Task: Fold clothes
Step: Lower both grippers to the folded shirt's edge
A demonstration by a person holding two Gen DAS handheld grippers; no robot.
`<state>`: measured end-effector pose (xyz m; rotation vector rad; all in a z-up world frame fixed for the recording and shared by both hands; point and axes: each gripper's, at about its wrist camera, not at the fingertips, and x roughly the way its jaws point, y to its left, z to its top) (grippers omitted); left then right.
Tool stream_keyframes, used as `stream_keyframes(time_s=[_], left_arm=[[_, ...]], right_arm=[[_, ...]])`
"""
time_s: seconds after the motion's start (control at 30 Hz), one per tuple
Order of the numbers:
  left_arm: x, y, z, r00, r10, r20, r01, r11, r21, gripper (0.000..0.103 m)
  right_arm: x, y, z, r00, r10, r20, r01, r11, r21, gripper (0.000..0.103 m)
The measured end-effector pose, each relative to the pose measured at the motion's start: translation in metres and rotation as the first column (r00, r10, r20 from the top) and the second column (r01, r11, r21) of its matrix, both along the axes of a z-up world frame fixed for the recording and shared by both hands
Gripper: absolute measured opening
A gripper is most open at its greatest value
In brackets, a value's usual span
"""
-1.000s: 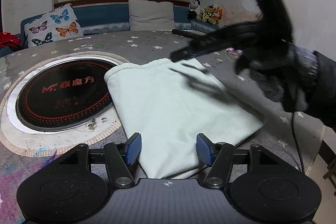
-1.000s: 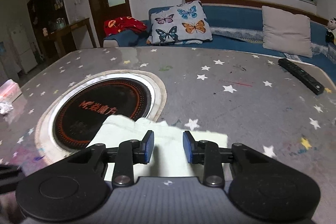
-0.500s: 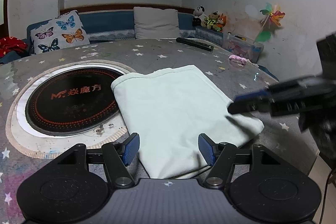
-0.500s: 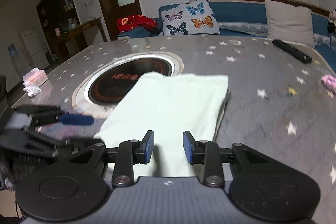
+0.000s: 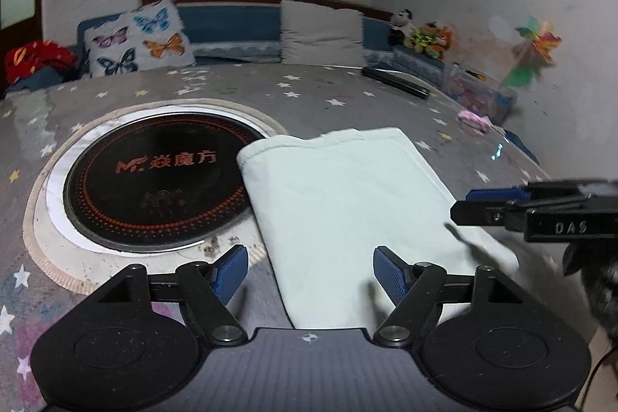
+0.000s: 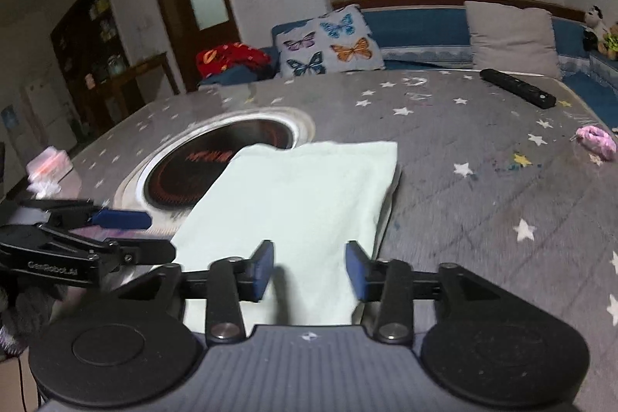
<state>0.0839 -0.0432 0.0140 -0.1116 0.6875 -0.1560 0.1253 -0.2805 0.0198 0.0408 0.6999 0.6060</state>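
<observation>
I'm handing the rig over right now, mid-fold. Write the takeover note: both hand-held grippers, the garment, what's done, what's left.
Left hand-held gripper: open, holding nothing, at the near edge of the garment.
Right hand-held gripper: open, holding nothing, over the near end of the garment.
Garment: pale green, folded into a flat rectangle on the star-patterned table; its far corner overlaps the round black cooktop.
Done: it looks folded at least once, edges fairly even.
Left: probably one more fold across, if a smaller packet is wanted. No other clothes show on the table.
</observation>
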Motion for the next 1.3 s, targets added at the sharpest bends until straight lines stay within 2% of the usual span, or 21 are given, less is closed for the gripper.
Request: stream_keyframes(time_s=[0.33,0.4,0.63,1.03,1.3], left_arm=[[0.033,0.006,-0.007,0.997,0.060,-0.053,-0.061,0.998,-0.032,0.074],[0.037,0.007,-0.009,0.996,0.067,-0.066,-0.070,0.996,-0.047,0.074],[0.043,0.007,-0.014,0.994,0.064,-0.089,-0.071,0.995,-0.071,0.073],[0.046,0.007,-0.014,0.994,0.067,-0.087,-0.074,0.994,-0.076,0.071],[0.046,0.007,-0.014,0.994,0.066,-0.087,-0.073,0.994,-0.079,0.071]], right_arm=[[0.038,0.003,-0.017,0.992,-0.109,-0.057,0.112,0.991,0.066,0.048],[0.040,0.004,-0.019,0.991,-0.126,-0.055,0.129,0.989,0.067,0.053],[0.047,0.011,-0.027,0.987,-0.136,-0.084,0.143,0.986,0.080,0.056],[0.050,0.020,-0.028,0.983,-0.167,-0.070,0.172,0.983,0.069,0.064],[0.049,0.022,-0.028,0.980,-0.188,-0.066,0.192,0.979,0.062,0.065]])
